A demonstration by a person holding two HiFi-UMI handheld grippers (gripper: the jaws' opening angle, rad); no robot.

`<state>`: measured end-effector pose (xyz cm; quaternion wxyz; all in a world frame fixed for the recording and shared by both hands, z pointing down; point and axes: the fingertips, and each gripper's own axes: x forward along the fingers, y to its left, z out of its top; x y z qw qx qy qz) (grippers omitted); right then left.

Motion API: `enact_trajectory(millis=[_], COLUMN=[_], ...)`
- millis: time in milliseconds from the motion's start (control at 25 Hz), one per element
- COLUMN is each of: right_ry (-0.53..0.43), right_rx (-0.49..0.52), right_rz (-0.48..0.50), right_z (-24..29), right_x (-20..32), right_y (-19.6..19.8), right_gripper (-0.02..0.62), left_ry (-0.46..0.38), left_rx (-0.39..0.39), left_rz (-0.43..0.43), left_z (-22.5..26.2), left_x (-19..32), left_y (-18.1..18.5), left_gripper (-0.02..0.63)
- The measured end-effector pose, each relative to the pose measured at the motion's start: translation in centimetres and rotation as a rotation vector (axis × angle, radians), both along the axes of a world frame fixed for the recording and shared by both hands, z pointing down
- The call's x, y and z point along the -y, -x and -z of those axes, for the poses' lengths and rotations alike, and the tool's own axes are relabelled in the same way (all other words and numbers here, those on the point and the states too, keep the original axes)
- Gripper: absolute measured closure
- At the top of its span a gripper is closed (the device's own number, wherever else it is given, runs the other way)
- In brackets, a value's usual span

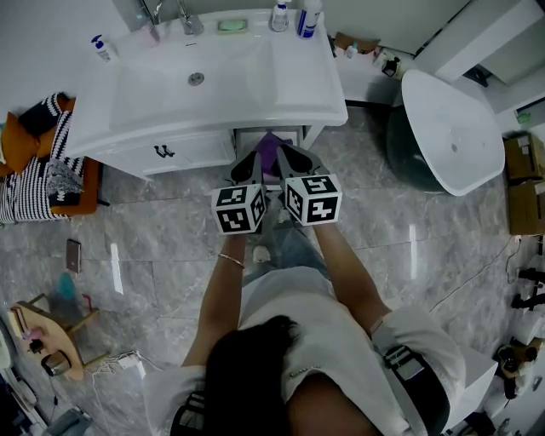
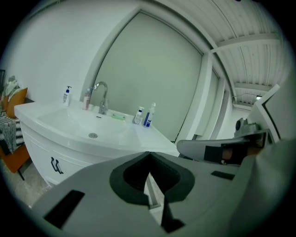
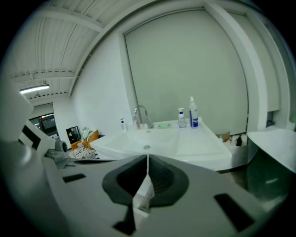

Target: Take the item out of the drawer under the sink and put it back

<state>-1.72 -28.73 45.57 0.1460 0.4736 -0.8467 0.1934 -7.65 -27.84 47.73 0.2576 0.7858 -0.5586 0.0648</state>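
I stand before a white sink vanity (image 1: 281, 102). Under its right half a small drawer opening (image 1: 269, 136) shows a purple item (image 1: 271, 150). My left gripper (image 1: 252, 158) and right gripper (image 1: 285, 154) are held side by side just in front of it, one on each side of the purple item. Whether either touches it I cannot tell. In the left gripper view the left gripper (image 2: 149, 156) has its jaws together. The right gripper (image 3: 147, 158) in its own view is shut too. Only pale floor or cabinet shows through the slits below the tips.
A closed drawer with a dark handle (image 1: 163, 152) sits left of the opening. Bottles (image 1: 308, 17) and a faucet (image 1: 189, 19) line the basin's back. A white bathtub (image 1: 451, 128) stands to the right, an orange chair with striped cloth (image 1: 43, 162) to the left.
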Motion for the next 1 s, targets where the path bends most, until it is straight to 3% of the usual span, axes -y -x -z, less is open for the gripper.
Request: enact_trajectory(millis=[160,280,480,720,1000], right_ry=[0.069,0.09,0.137,0.207,0.287], right_rx=[-0.012,-0.002,-0.011,-0.021,-0.07], right_rz=[0.008,0.023,0.061,0.077,0.142], right_z=[-1.6,-2.4,-4.0,-6.8,-11.0], right_x=[0.3,0.4,0.5,1.2,2.9], right_y=[-0.4,-0.3,0.0,0.0,0.2], right_gripper=[0.563,0.489,0.449,0.429,0.363], left_ry=[0.047,0.061,0.133,0.172,0.225], left_rx=[0.002,-0.004,0.01,0.016,0.02], left_rz=[-0.001,0.016,0.001,0.015,0.025], left_z=[-1.2,-1.9,-4.0,-5.9,-8.5], left_x=[0.2,0.3,0.3,0.9,2.9], left_y=[0.2,0.6,0.6,0.7,0.7], left_gripper=[0.602,0.602,0.601,0.602,0.601])
